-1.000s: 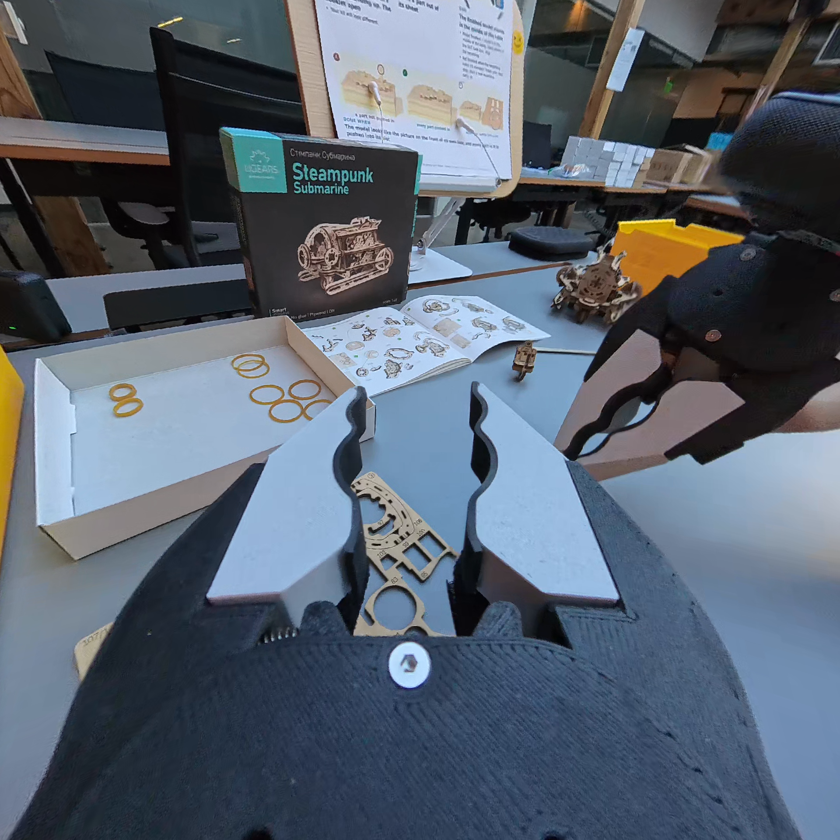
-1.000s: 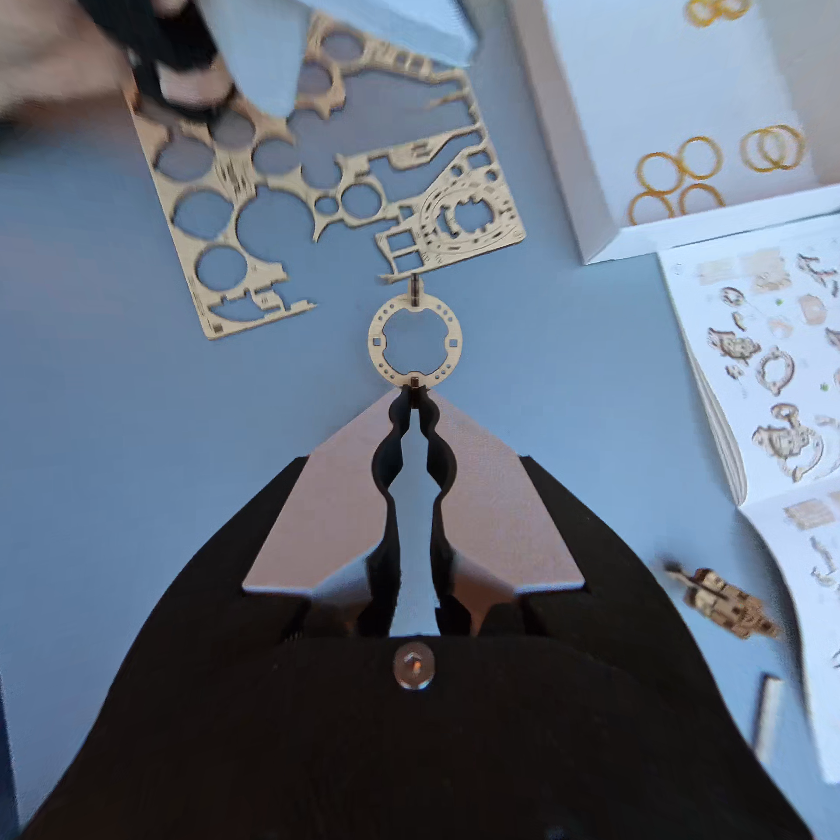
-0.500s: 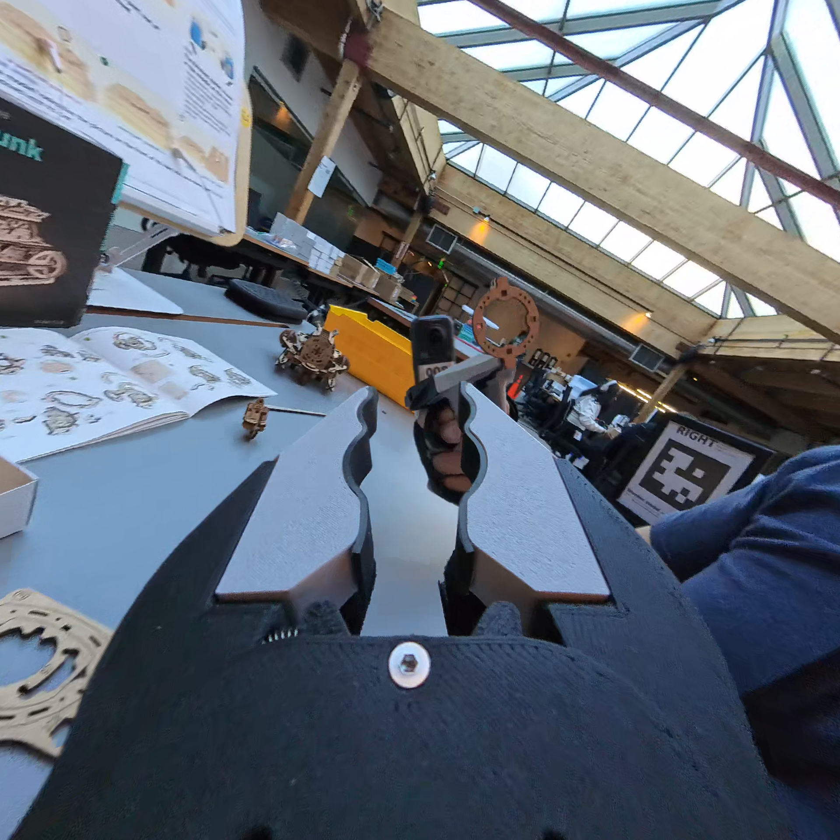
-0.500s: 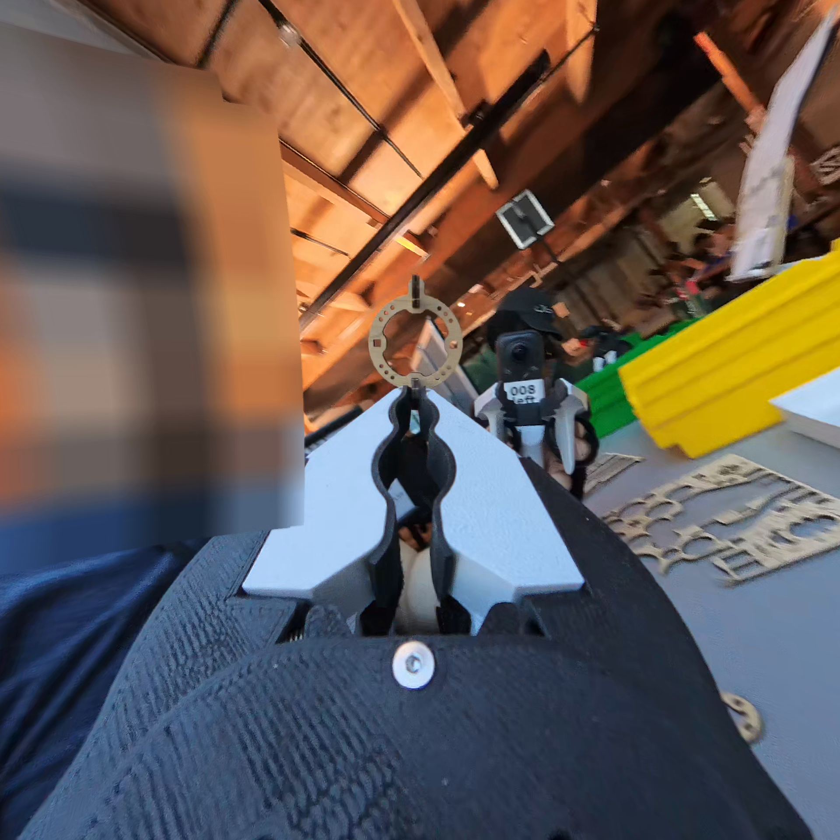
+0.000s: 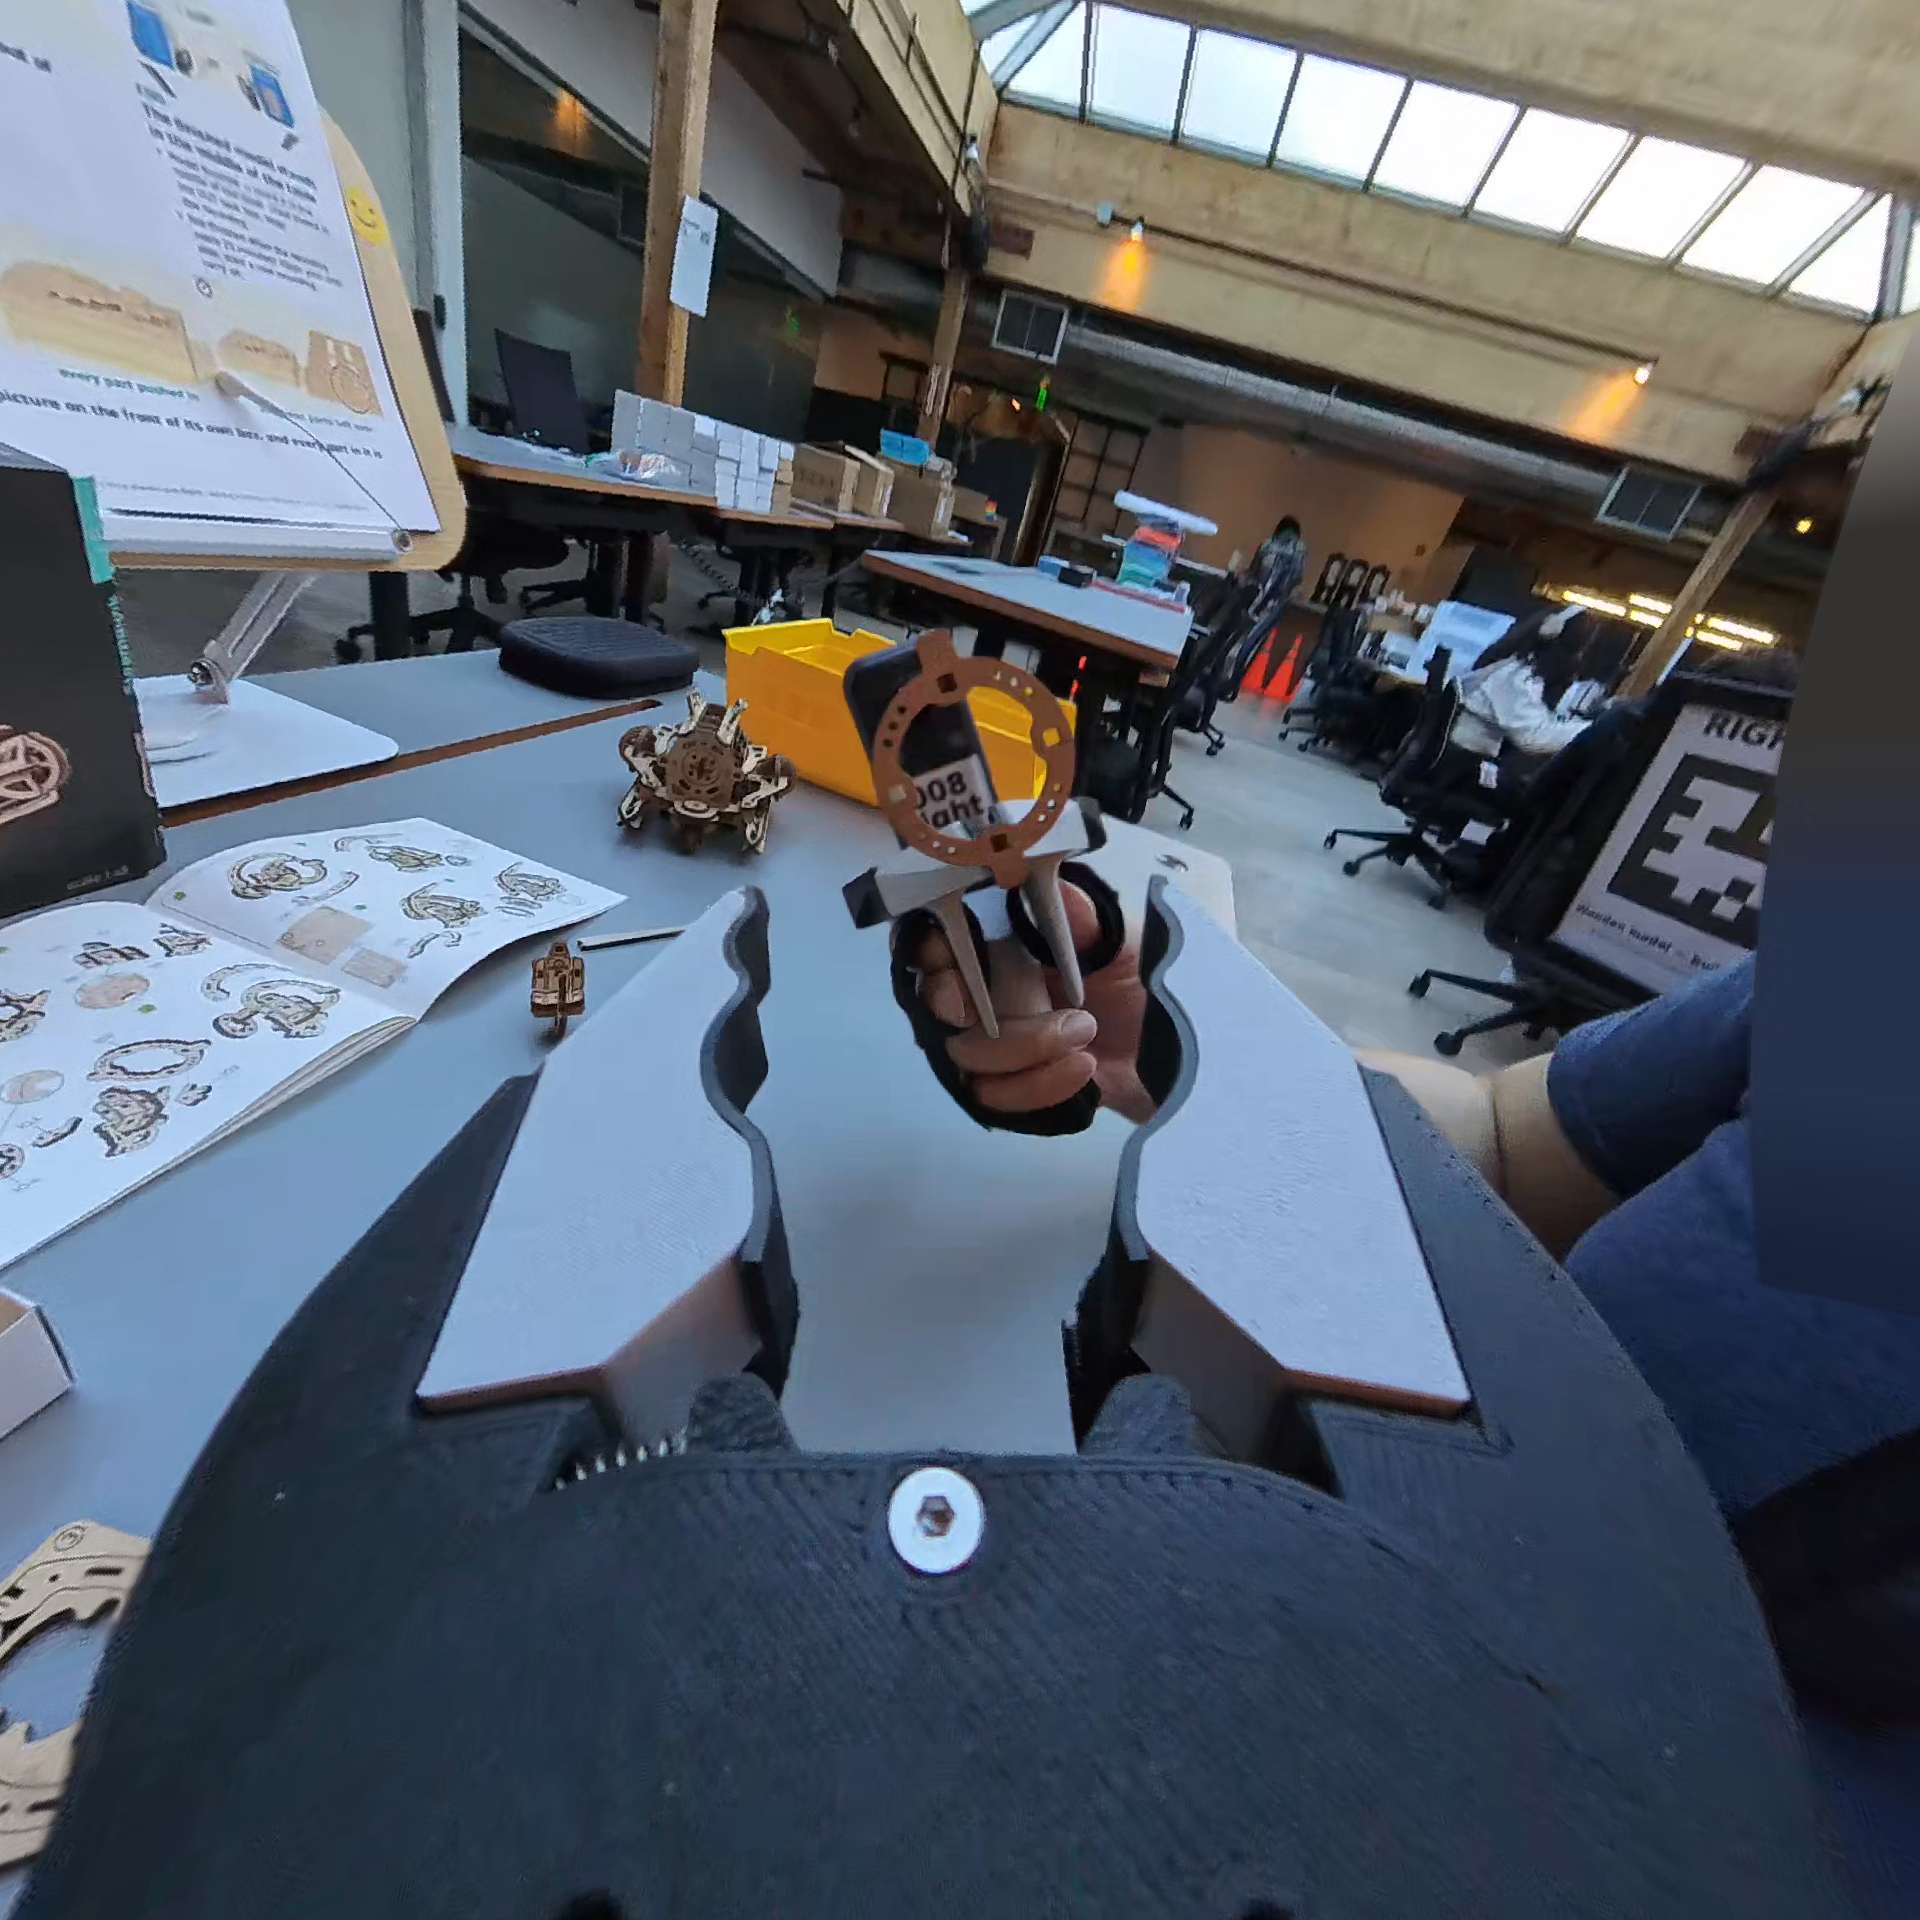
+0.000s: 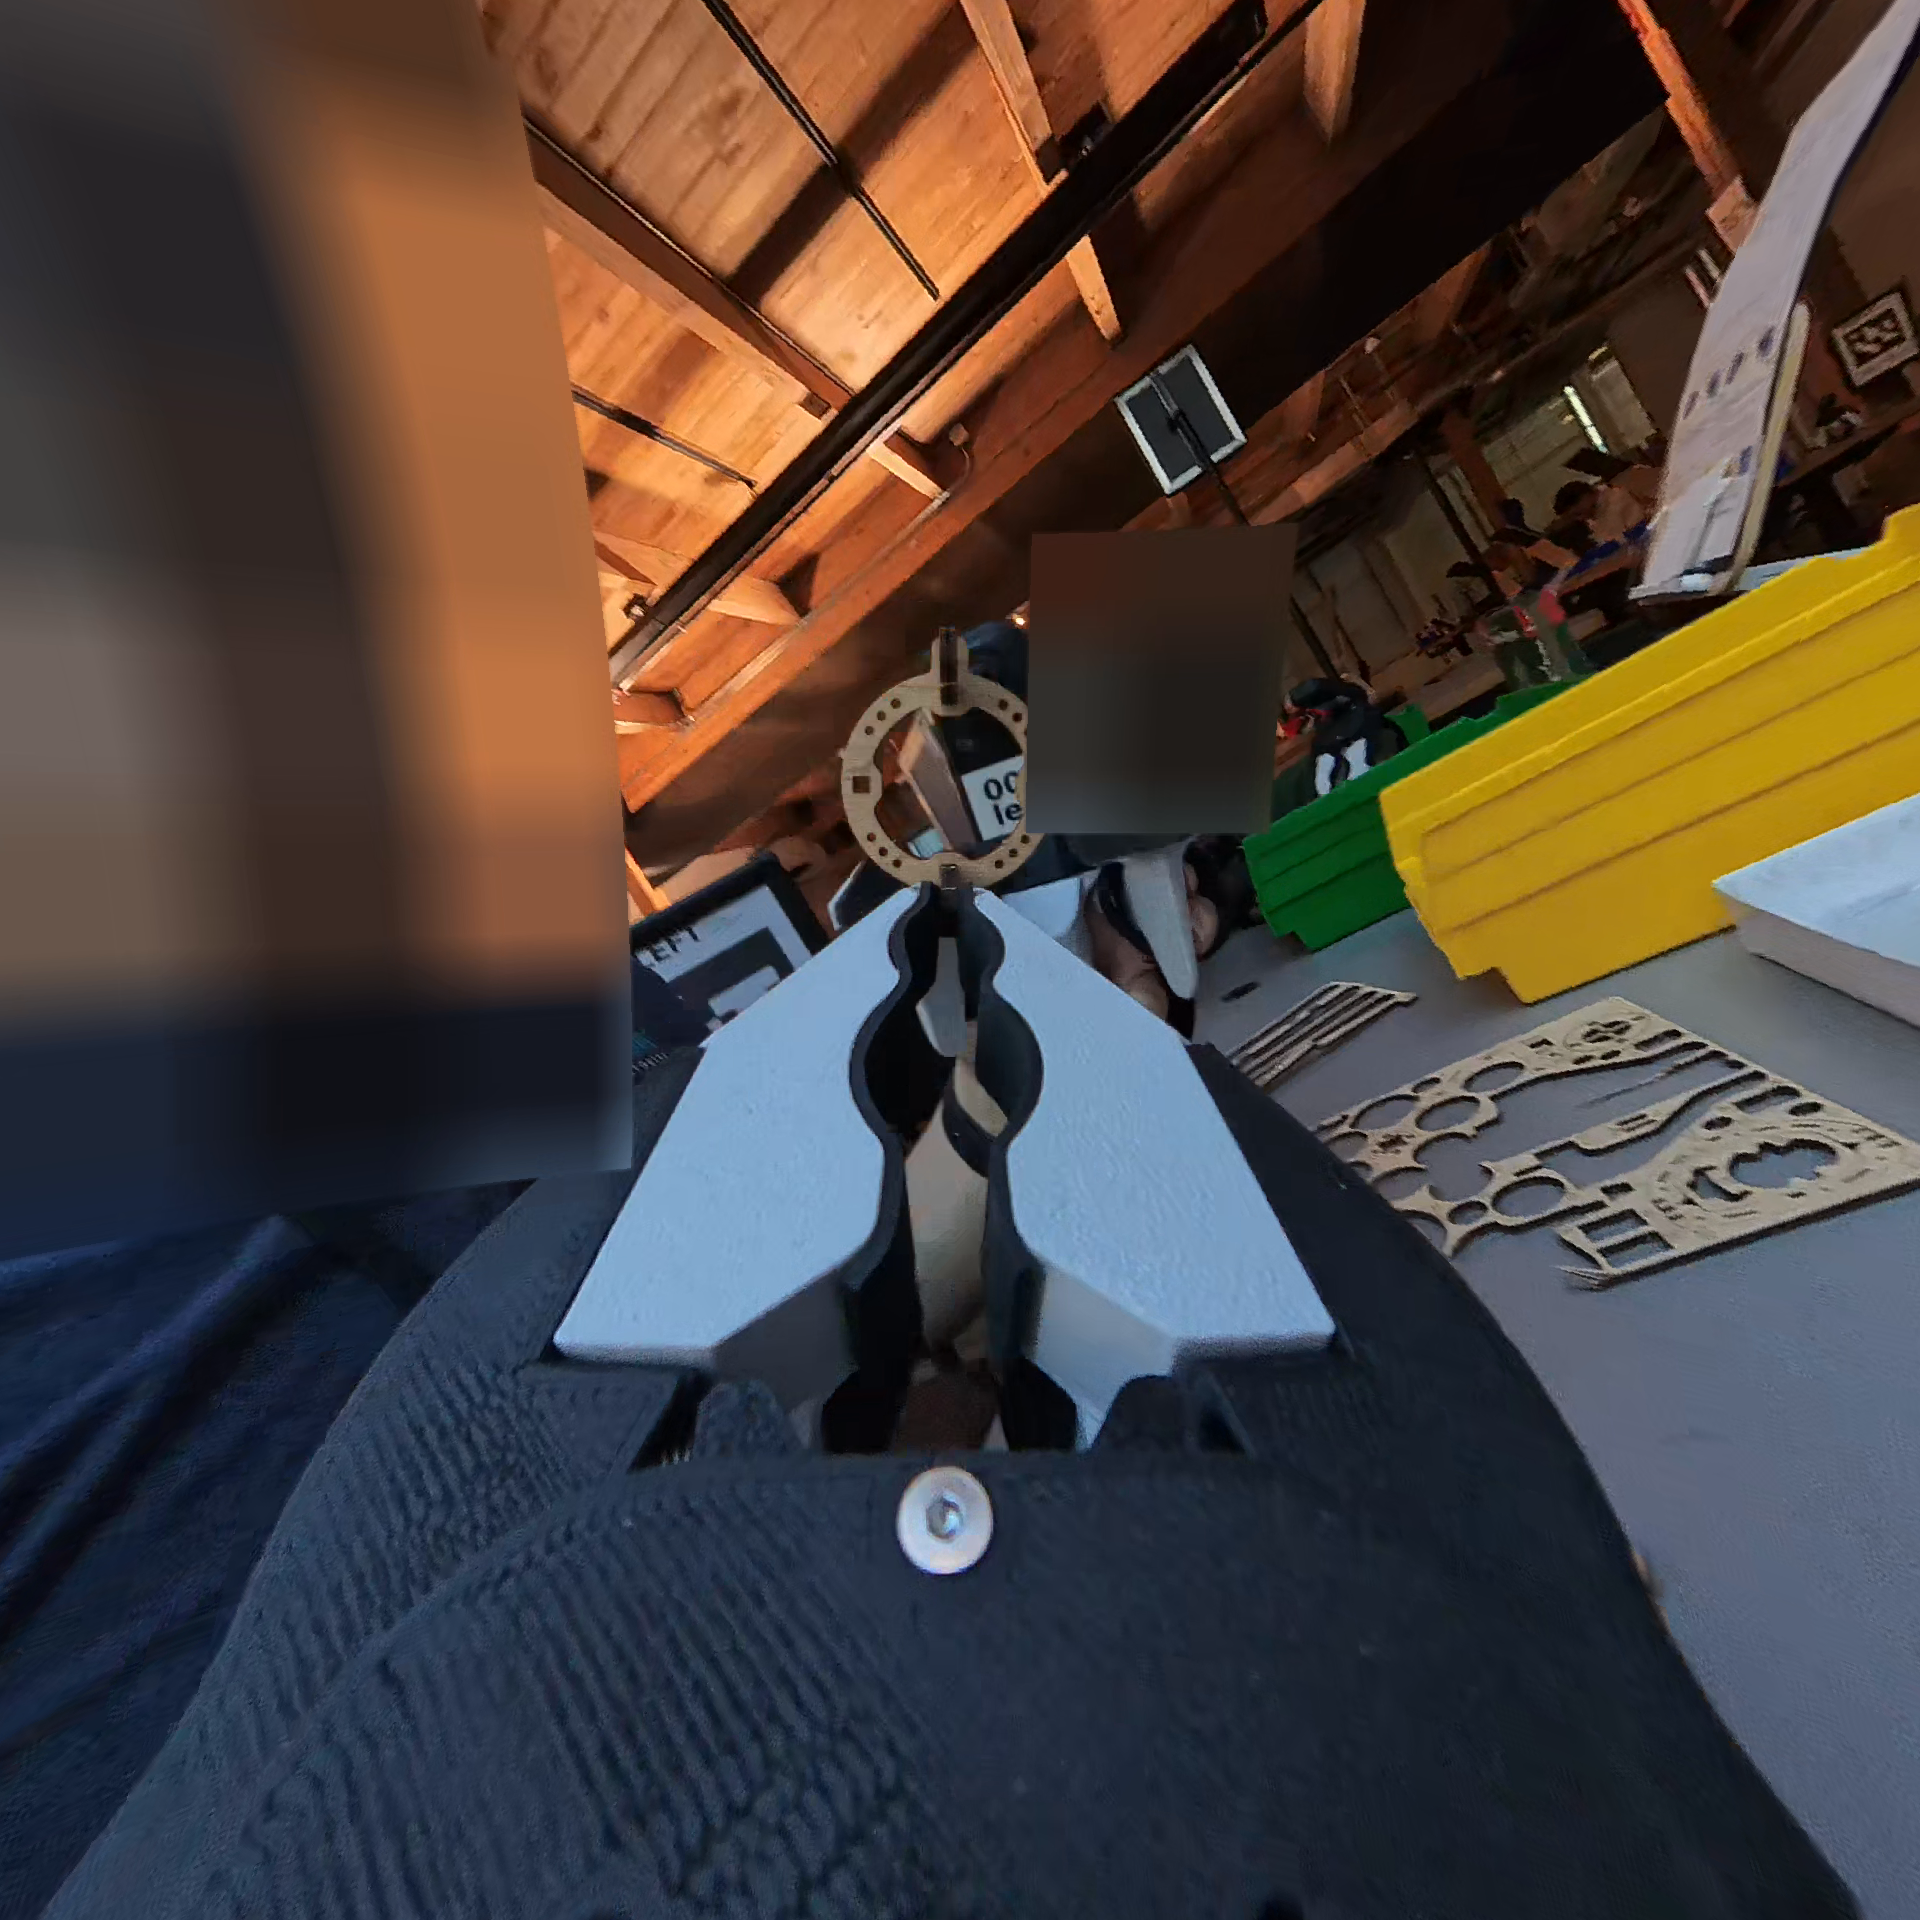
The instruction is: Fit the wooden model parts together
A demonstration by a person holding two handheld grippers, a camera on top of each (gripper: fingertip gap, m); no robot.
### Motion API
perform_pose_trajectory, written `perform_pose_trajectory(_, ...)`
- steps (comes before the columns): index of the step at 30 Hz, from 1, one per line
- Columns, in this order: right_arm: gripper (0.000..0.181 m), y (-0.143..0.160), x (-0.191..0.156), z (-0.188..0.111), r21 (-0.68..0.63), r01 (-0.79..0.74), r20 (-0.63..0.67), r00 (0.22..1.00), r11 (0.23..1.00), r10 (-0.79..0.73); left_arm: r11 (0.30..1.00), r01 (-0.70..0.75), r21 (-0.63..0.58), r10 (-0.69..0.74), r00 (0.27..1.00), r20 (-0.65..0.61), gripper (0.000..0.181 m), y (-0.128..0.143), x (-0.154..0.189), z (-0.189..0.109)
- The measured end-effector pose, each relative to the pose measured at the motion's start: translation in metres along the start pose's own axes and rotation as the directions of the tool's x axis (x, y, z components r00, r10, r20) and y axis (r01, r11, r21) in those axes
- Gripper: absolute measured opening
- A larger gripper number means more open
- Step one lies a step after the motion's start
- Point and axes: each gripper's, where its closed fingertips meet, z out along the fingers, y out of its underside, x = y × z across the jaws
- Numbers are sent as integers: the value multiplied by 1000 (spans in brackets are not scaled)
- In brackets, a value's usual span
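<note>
Left wrist view, yellow bin, contents hidden

Tan wooden ring, dotted with small holes, before a yellow bin at 11 o'clock; grey table; black-and-grey gripper.

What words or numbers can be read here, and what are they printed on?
I don't repeat wording; these things carry it:
Large white propped-up instruction sheet: printed lines.
Black cardboard model box: mostly cut off.
White sticker on the right gripper holding the round wooden ring: short label.
Black-and-white square-patterned sign: partly cut off.
Open white paper booklet: too small to read.
</note>
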Motion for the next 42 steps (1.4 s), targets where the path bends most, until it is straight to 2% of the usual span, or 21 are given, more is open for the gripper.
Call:
perform_pose_trajectory(1, 1, 3, 2, 1, -32, 38, -30, 999, 999, -39, 1000, 0, -16, 0, 1000, -3, 74, 3, -2, 1)
perform_pose_trajectory(4, 1, 15, 13, 3, -157, 125, -135, 980, 980, -146, 999, 14, -35, -15, 999, -41, 77, 7, -6, 1)
perform_pose_trajectory(6, 1, 24, 19, 4, -227, 153, -168, 967, 962, -194, 997, -28, -65, 25, 999, -47, 76, 12, -9, -1)
perform_pose_trajectory(9, 1, 30, 26, 5, -278, 181, -191, 952, 943, -239, 985, -117, -125, 114, 993, -34, 66, 23, -19, -3)
perform_pose_trajectory(11, 1, 34, 33, 5, -305, 177, -204, 948, 936, -246, 985, -123, -123, 116, 991, -62, 63, 25, -19, -4)
perform_pose_trajectory(16, 1, 40, 43, 2, -336, 187, -226, 935, 923, -272, 989, -117, -92, 109, 990, -92, 60, 26, -20, -6)
perform_pose_trajectory(19, 1, 42, 43, 1, -335, 180, -221, 939, 925, -263, 984, -160, -83, 151, 984, -97, 50, 27, -20, -6)
perform_pose_trajectory(24, 1, 40, 45, 0, -325, 186, -224, 937, 927, -267, 978, -174, -117, 160, 980, -121, 48, 33, -23, -3)
perform_pose_trajectory(25, 1, 41, 46, -1, -327, 187, -224, 937, 926, -268, 978, -173, -119, 158, 980, -123, 42, 34, -23, -3)
perform_pose_trajectory(29, 1, 42, 49, -2, -333, 196, -229, 932, 922, -281, 982, -153, -107, 137, 981, -137, 42, 36, -24, -3)
perform_pose_trajectory(31, 1, 43, 51, -3, -337, 200, -232, 929, 920, -288, 984, -146, -104, 131, 981, -141, 53, 36, -24, -4)
perform_pose_trajectory(34, 1, 44, 51, -3, -335, 189, -226, 935, 923, -273, 982, -156, -111, 142, 982, -125, 41, 39, -27, -5)
perform_pose_trajectory(39, 1, 47, 55, -4, -341, 183, -229, 935, 922, -270, 986, -128, -108, 114, 986, -124, 46, 42, -30, -5)
perform_pose_trajectory(42, 1, 50, 57, -5, -346, 170, -233, 937, 923, -260, 985, -137, -108, 123, 984, -125, 41, 45, -31, -6)
